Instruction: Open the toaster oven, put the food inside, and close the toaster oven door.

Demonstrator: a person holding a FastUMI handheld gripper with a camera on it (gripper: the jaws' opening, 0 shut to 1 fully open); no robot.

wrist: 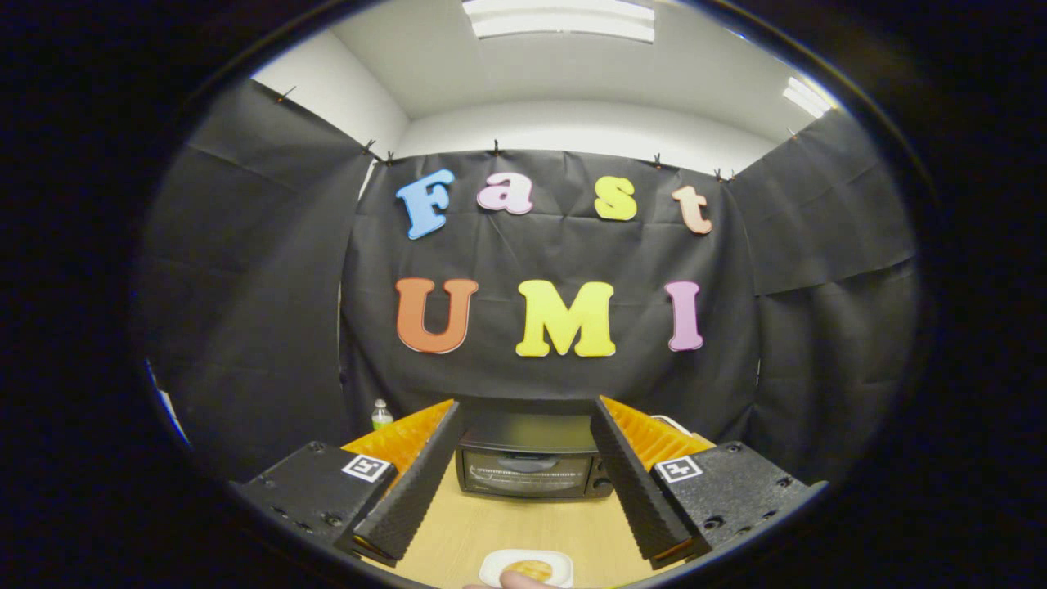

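Note:
A dark toaster oven (527,462) stands at the back of the wooden table (483,523), its glass door shut. It shows between and beyond my two fingers. Near the table's front edge lies a small white plate (493,563) with a round yellow-orange piece of food (529,568) on it. A fingertip of a person's hand (514,580) touches the plate's near rim. My gripper (523,421) is held well above the table, open wide, with nothing between its fingers.
A small clear bottle with a green cap (381,415) stands at the back left of the table, left of the oven. Black cloth walls close the booth on three sides. Bare wooden tabletop lies between the plate and the oven.

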